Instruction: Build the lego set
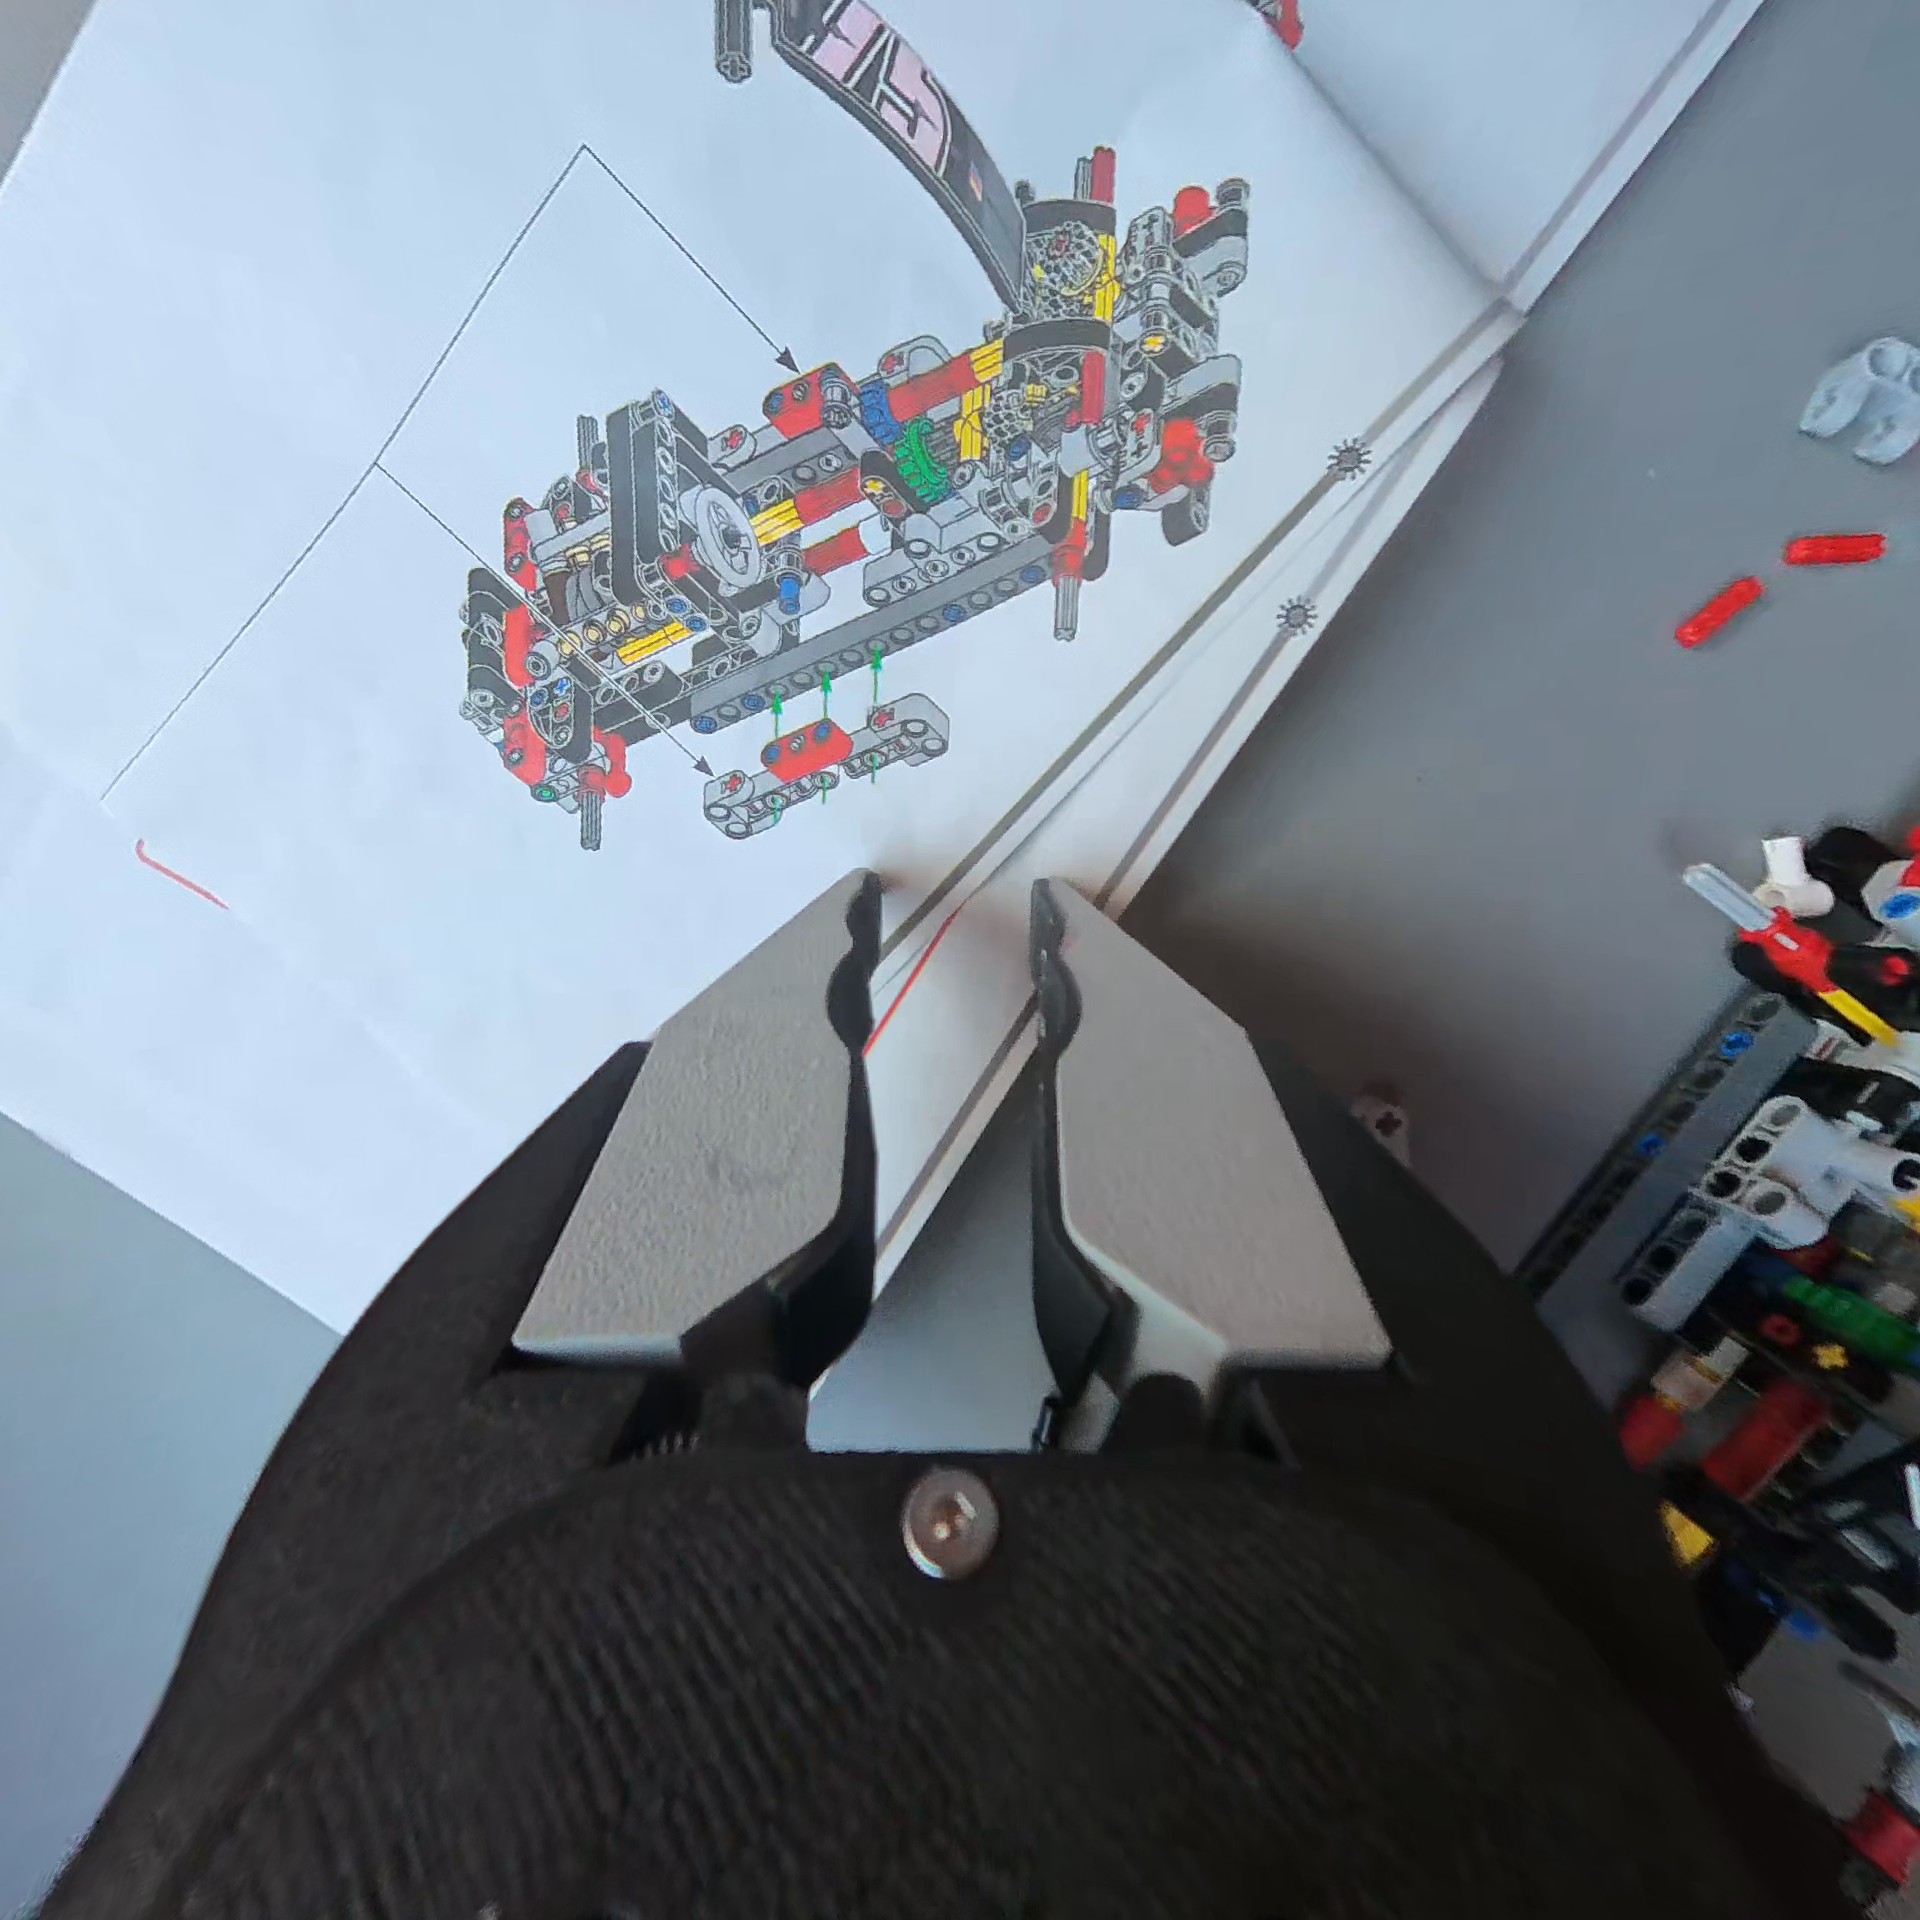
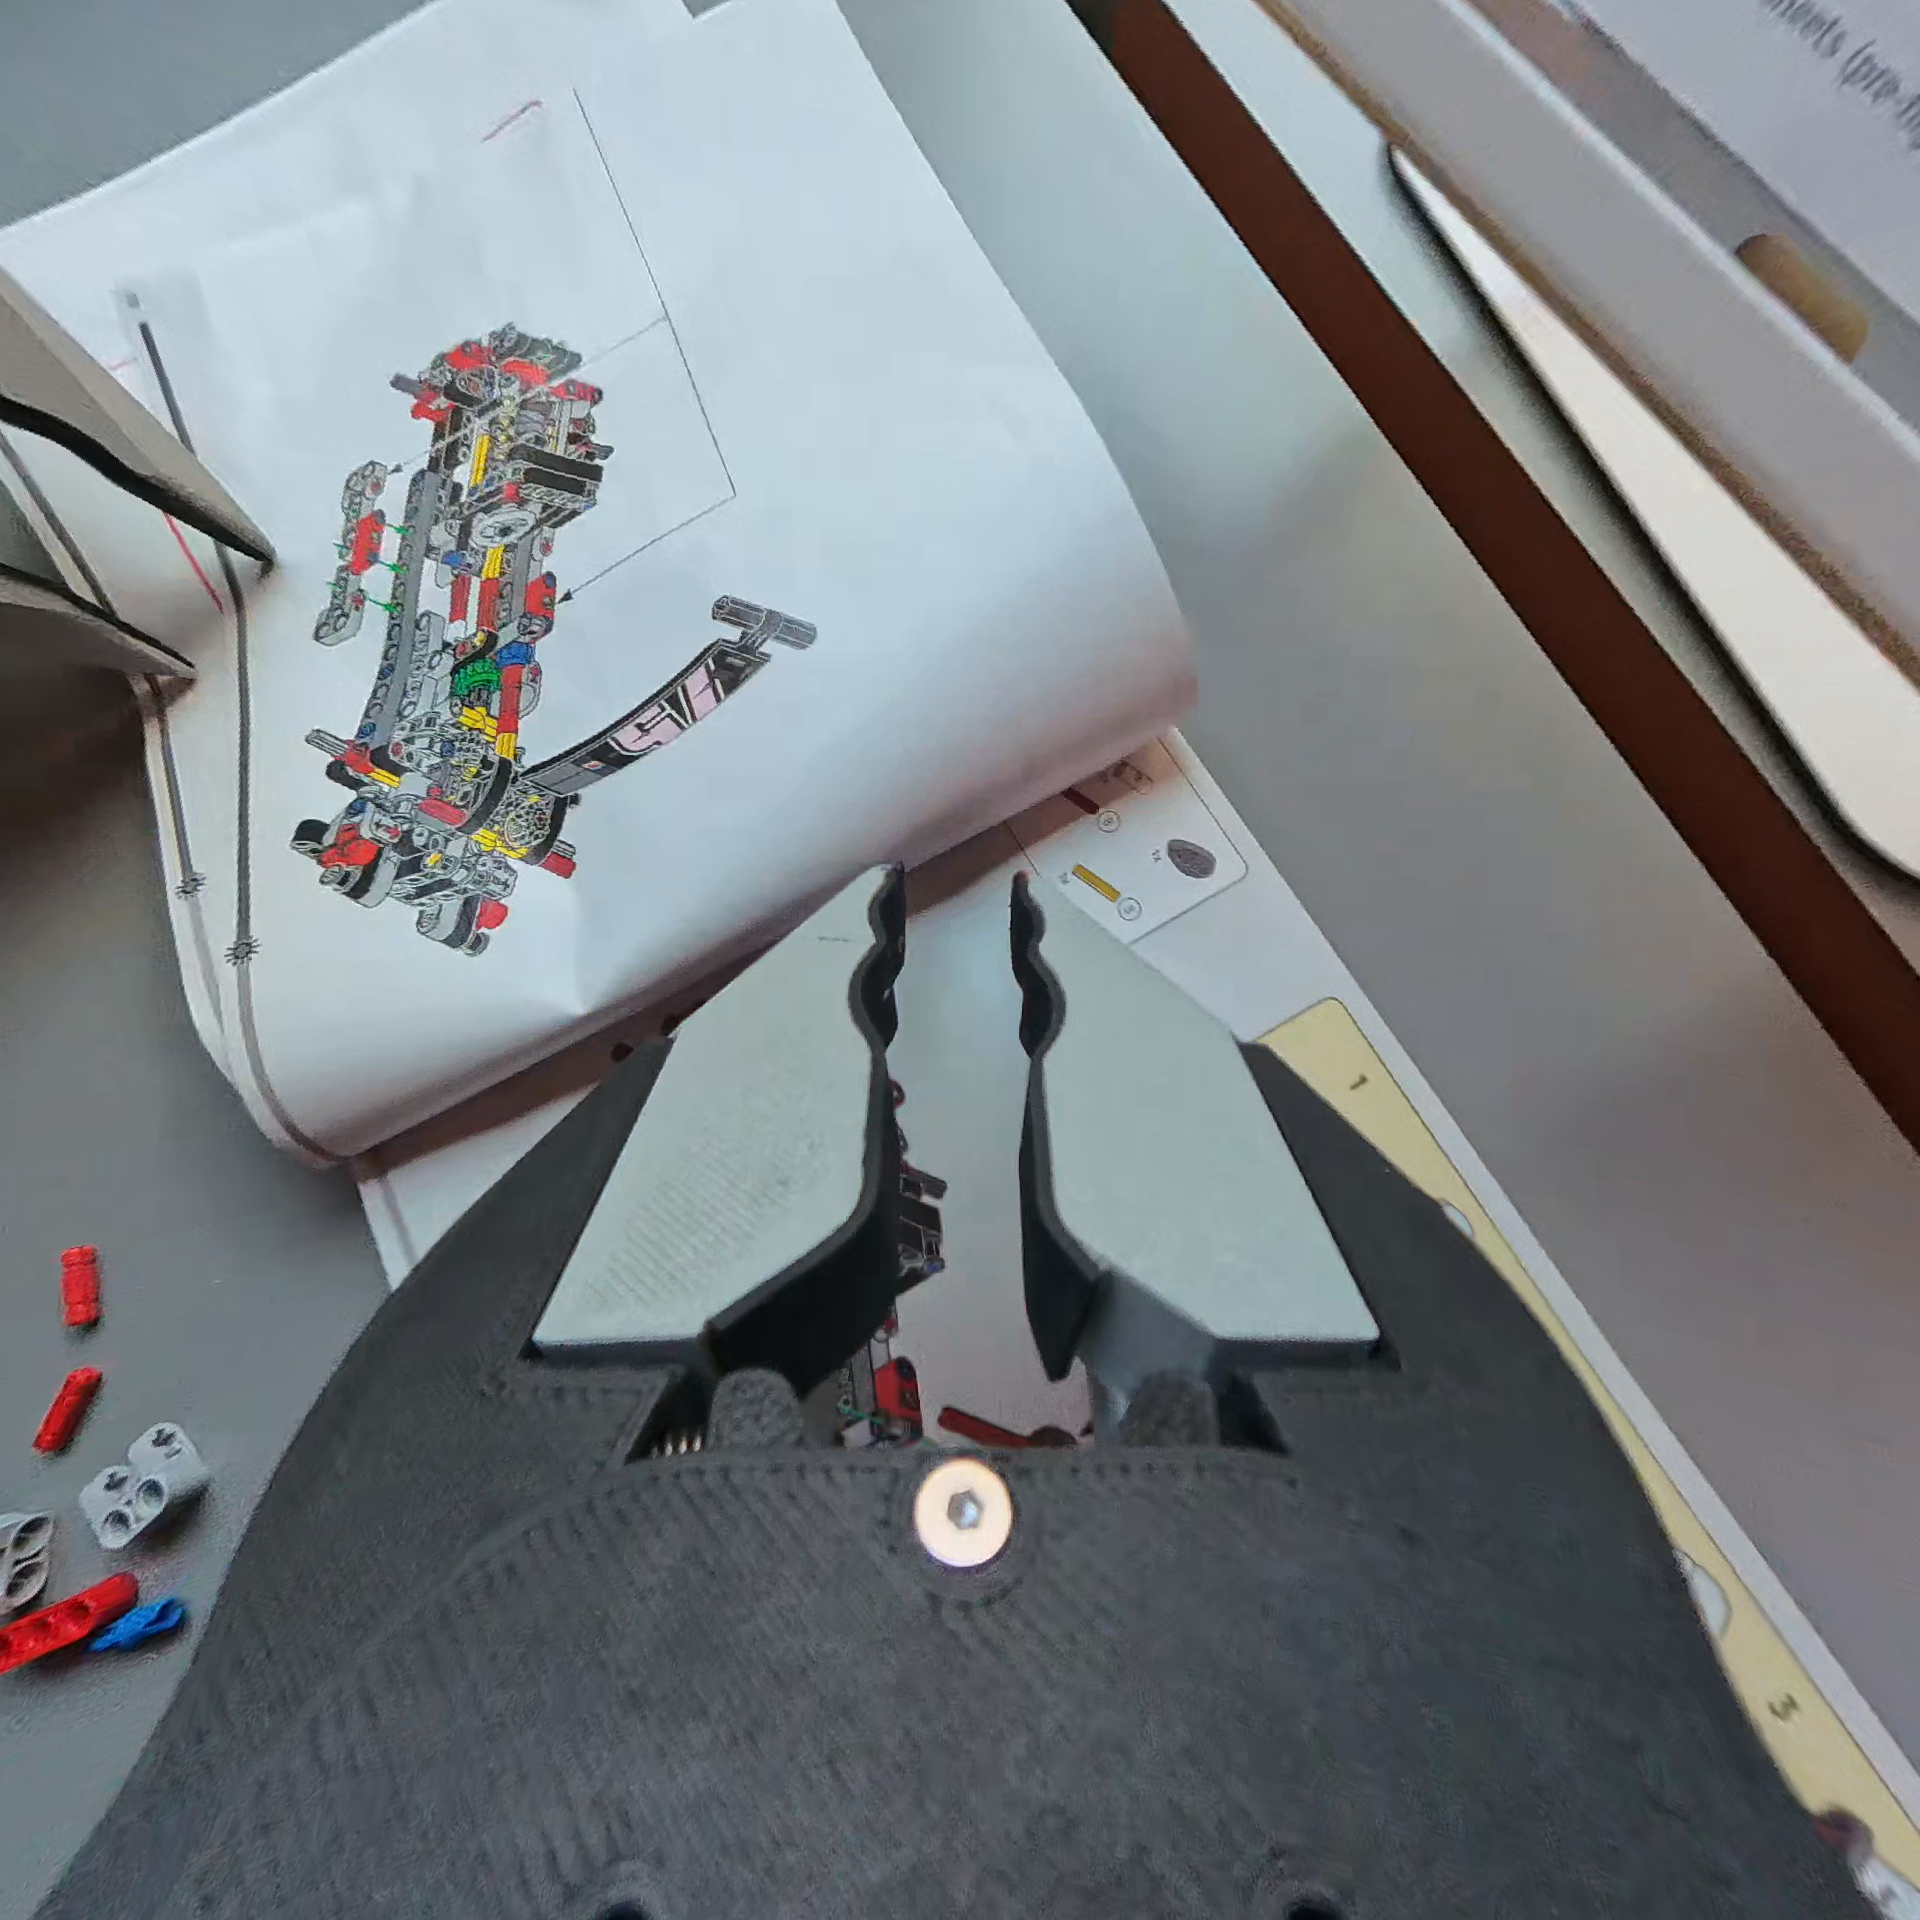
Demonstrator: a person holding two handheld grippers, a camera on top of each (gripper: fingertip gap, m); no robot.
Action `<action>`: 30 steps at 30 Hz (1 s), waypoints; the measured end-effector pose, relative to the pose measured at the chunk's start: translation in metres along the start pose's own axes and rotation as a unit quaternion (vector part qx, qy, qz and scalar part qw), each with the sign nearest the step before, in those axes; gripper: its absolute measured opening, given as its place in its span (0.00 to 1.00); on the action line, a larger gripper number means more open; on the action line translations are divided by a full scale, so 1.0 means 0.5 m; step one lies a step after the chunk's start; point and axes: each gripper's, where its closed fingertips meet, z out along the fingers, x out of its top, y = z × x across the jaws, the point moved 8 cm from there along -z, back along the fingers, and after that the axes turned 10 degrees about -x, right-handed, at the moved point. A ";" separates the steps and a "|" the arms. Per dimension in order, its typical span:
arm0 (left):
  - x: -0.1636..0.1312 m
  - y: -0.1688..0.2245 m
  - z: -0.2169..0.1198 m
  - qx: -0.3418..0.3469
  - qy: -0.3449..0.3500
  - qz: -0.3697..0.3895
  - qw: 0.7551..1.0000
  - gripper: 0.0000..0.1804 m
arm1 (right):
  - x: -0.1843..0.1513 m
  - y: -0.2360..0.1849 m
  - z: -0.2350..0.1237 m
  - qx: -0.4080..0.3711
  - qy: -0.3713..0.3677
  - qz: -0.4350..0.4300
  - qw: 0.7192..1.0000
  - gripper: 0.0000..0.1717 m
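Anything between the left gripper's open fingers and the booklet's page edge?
Nothing visible. The left gripper is right at the instruction booklet, fingers apart over the stacked page edges; loose red pins lie off to the side.

Matt white paper booklet (image 1: 312, 520) on a smooth grey surface (image 1: 1455, 831); beside the booklet, glossy plastic bricks (image 1: 1766, 1195); gripper (image 1: 956, 894) shell ridged, matt black.

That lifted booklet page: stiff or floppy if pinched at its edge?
Probably floppy: the lifted page already bows in a curve over the booklet. Likely light and thin, so apt to crease. The open left gripper straddles its edge.
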 end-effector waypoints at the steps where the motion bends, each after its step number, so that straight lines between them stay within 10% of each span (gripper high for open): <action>1: 0.000 -0.001 0.000 -0.002 0.002 -0.002 1.000 0.14 | -0.002 -0.003 0.007 0.004 0.004 -0.002 1.000 0.09; 11: 0.031 -0.012 -0.052 0.000 0.051 0.003 0.999 0.20 | 0.023 -0.049 0.021 0.049 0.041 -0.070 0.995 0.04; 25: -0.008 -0.064 -0.015 0.026 -0.004 -0.038 0.999 0.13 | 0.048 -0.097 0.033 -0.089 -0.014 -0.319 0.944 0.00; 30: -0.003 -0.061 -0.016 0.046 -0.015 -0.041 0.998 0.13 | 0.068 -0.097 -0.136 -0.095 -0.001 -0.270 0.958 0.00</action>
